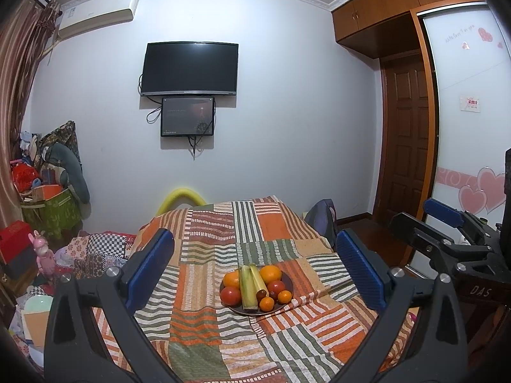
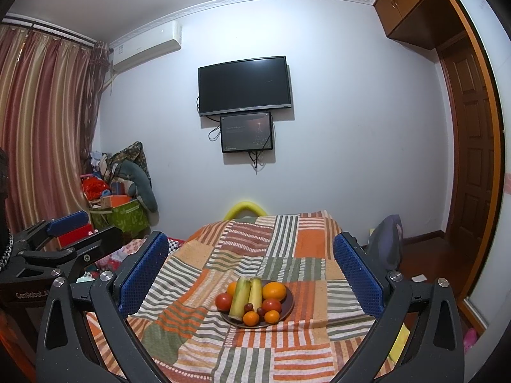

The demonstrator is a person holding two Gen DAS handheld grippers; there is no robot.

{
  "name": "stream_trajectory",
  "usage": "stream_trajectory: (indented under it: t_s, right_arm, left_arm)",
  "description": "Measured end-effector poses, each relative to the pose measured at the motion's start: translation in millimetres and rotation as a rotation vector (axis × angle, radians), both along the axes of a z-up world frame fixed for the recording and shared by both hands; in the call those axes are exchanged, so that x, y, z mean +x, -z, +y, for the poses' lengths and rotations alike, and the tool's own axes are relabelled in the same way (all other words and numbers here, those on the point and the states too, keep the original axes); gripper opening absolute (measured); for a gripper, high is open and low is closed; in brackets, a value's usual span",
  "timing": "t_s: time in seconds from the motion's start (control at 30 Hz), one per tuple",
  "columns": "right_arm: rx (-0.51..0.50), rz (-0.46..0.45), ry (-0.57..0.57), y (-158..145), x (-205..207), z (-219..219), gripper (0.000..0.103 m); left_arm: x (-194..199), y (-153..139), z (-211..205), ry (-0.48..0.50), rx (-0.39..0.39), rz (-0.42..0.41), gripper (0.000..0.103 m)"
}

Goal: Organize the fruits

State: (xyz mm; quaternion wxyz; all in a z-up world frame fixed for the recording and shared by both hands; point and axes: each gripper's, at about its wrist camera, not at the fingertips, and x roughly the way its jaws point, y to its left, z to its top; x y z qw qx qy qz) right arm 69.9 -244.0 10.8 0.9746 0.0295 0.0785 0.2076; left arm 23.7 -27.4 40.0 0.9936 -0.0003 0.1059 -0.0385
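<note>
A dark plate point(image 1: 290, 282) point(image 2: 290, 298) sits on the striped patchwork cloth point(image 1: 207, 249) point(image 2: 287, 242). It holds a large orange point(image 1: 270, 274) point(image 2: 274, 291), two tomatoes point(image 1: 230, 296) point(image 2: 223, 301), small mandarins point(image 1: 266, 304) point(image 2: 251, 318), dark little fruits point(image 1: 261, 293) point(image 2: 248, 307) and two pale green-yellow stalks point(image 1: 249, 287) point(image 2: 239, 298). My left gripper point(image 1: 254, 239) point(image 2: 86, 228) is open, held back from the plate, which shows between its blue pads point(image 1: 150, 265). My right gripper point(image 2: 249, 237) point(image 1: 428, 220) is also open, beside the left and equally far from the plate. Neither holds anything.
The cloth covers a raised surface that ends at a yellow foam bumper point(image 1: 180, 196). Boxes, bags and toys are piled at the left point(image 1: 48, 198) point(image 2: 118, 204). A backpack point(image 1: 321, 217) point(image 2: 388, 239) stands at the right, near a wooden door point(image 1: 405, 134).
</note>
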Motion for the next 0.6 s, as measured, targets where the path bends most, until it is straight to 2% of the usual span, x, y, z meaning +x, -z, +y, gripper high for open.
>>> stream_trajectory:
  t_s: [0.6]
  right_arm:
    - [-0.002, 0.006, -0.002, 0.0, -0.1, 0.0, 0.103]
  left_arm:
    - [1.7, 3.1, -3.3, 0.001, -0.001, 0.006, 0.103]
